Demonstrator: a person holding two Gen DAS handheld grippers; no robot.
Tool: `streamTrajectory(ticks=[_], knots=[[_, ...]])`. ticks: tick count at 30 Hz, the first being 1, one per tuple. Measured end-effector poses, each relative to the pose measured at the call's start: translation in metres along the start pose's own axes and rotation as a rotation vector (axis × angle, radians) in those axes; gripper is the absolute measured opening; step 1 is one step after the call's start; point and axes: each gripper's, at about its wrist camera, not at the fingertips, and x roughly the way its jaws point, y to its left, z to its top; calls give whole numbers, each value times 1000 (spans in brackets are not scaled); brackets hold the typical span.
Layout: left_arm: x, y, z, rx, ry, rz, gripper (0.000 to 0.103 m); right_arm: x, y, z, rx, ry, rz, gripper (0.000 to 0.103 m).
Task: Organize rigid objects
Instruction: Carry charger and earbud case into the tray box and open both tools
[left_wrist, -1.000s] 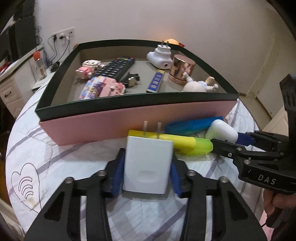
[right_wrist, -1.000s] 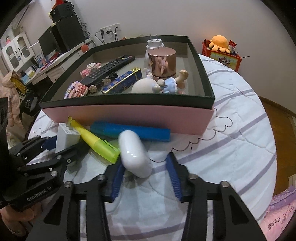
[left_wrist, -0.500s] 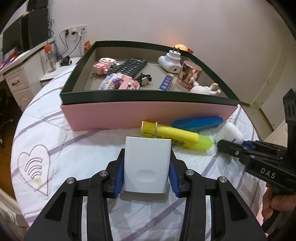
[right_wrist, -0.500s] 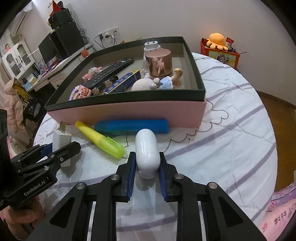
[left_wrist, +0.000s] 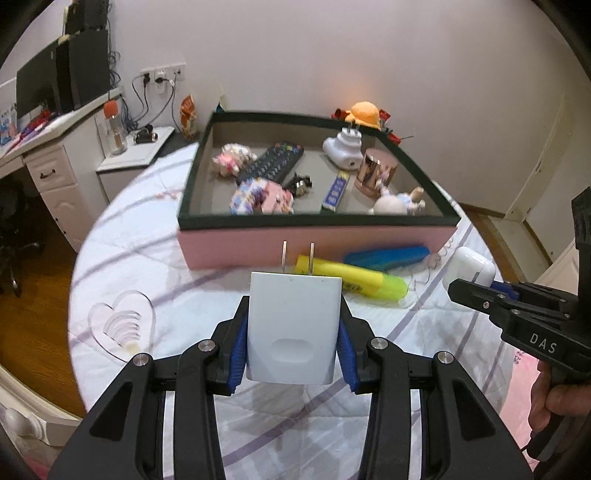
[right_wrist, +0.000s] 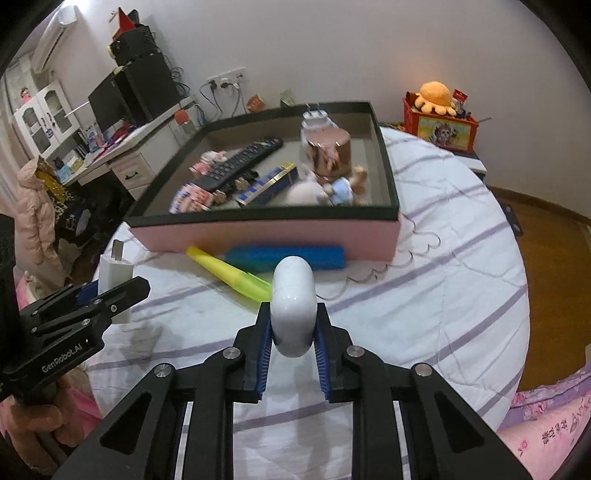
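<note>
My left gripper (left_wrist: 293, 345) is shut on a white plug charger (left_wrist: 293, 325), prongs pointing forward, held above the tablecloth. My right gripper (right_wrist: 293, 341) is shut on a white earbud case (right_wrist: 293, 301), also lifted; that case shows in the left wrist view (left_wrist: 471, 267), and the charger in the right wrist view (right_wrist: 114, 275). Ahead stands a pink box with a dark green rim (left_wrist: 317, 221) (right_wrist: 258, 218) holding a remote (left_wrist: 275, 162), toy bricks, a copper cup (left_wrist: 376, 171), a doll and a white adapter.
A yellow highlighter (left_wrist: 354, 282) (right_wrist: 231, 273) and a blue case (left_wrist: 386, 254) (right_wrist: 284, 256) lie on the cloth against the box's pink front wall. A desk with a monitor stands at the left, and an orange plush toy sits behind the box.
Both grippers rose and pulled back from the box with their objects. The right gripper closed on the earbud case and lifted it off the cloth.
</note>
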Motion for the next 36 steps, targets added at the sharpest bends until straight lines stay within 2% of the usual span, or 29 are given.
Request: streamTrajectory(ticks=[4,9,15,20,24,31,36], knots=[[-14,5,22,11,-33,2,41,-12,10,18,-40,-34,-2,21],[-18,7,59,30,-64,0,41,-25,21,57,-90,-91,-17,21],[7,6,108,36,-60,-29,41,-13,28,108,-107,-104,18,21],[40,8,133,29,-18,-49,41,17,25,141,-103,-76,25,21],[72,12,149,24,12,-34,41,48,20,157,-102,-35,24,21],[116,24,152,26,82,-7,41,104,16,162,-113,44,17,21],[134,27,152,22,114,-3,41,127,16,164,-134,77,13,21]])
